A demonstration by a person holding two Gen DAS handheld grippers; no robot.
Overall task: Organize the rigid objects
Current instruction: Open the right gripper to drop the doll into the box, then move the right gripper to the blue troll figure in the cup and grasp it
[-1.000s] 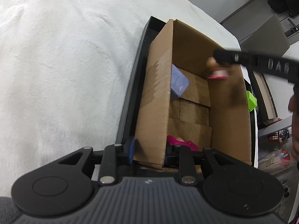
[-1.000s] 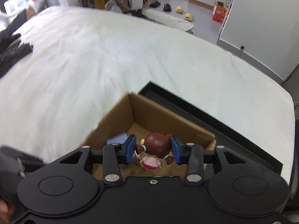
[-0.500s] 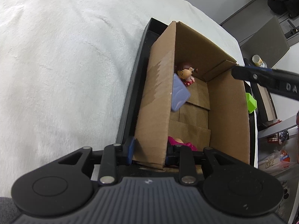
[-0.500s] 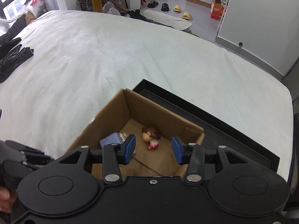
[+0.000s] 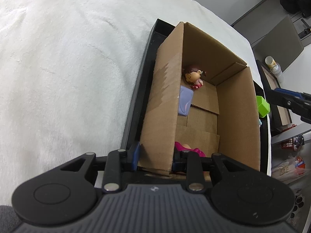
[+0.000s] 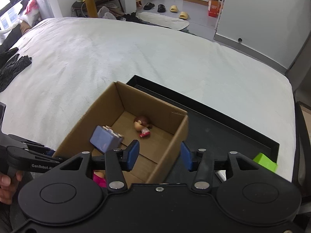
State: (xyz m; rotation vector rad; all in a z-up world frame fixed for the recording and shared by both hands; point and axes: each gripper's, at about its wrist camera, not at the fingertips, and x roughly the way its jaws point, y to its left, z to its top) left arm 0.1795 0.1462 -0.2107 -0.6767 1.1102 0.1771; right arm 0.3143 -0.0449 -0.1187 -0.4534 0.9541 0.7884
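Bed (image 6: 136,54) — white plush cover, carries all below. Black tray (image 6: 223,124) — lies on the bed, box standing in it. Cardboard box (image 5: 237,116) — open-topped, upright in the tray; its near left wall is clamped between the pads of the left tool (image 5: 155,156), which steadies it. Right tool (image 6: 159,155) — a second ago it held the doll over the box; its jaws have just been opening and now stand apart with nothing between them, and it has drawn back so that the box's right wall shows in the gap. Lilac block (image 6: 105,139) — leans against the left inner wall. Green block (image 6: 265,162) — outside the box on the tray's right side, likely the next piece to collect. Pink item (image 5: 186,148) — at the near end of the box floor, mostly hidden, kind unclear. Doll (image 6: 142,125) — released, now lying on its side on the box floor at the far end, well clear of the right tool; that piece counts as stowed.
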